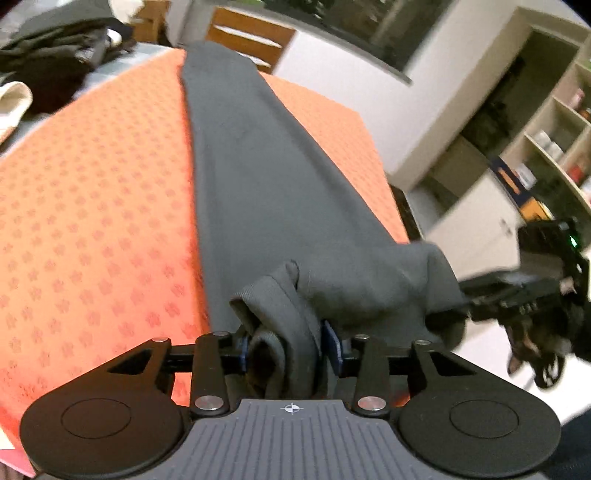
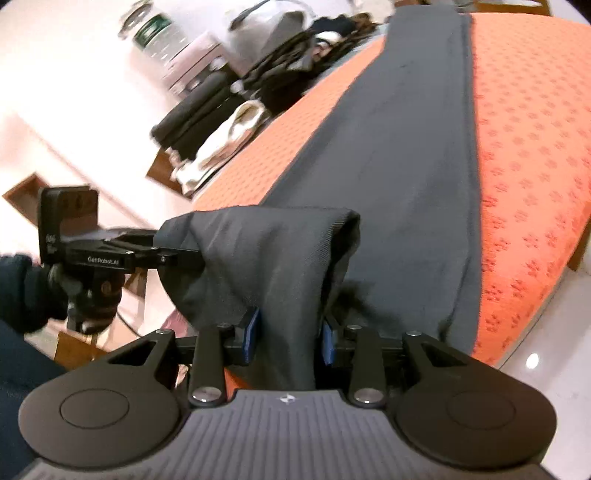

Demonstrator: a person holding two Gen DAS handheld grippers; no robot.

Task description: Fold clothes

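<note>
A dark grey garment (image 1: pixel 258 177) lies stretched lengthwise over the orange patterned table (image 1: pixel 92 206), folded into a long narrow strip. My left gripper (image 1: pixel 284 343) is shut on a bunched, ribbed corner of its near end. My right gripper (image 2: pixel 288 336) is shut on the other near corner of the grey garment (image 2: pixel 399 155), lifted off the orange table (image 2: pixel 528 147). Each gripper shows in the other's view: the right gripper (image 1: pixel 461 306) at the cloth's right corner, the left gripper (image 2: pixel 162 254) at its left corner, held by a gloved hand (image 2: pixel 22 291).
A heap of dark clothes (image 1: pixel 55 48) and a cream garment (image 1: pixel 13 103) lie beyond the table's far left. Shelving (image 1: pixel 554 147) stands at the right. Another view shows the dark clothes (image 2: pixel 295 55), a cream piece (image 2: pixel 229 140) and a water jug (image 2: pixel 159 33).
</note>
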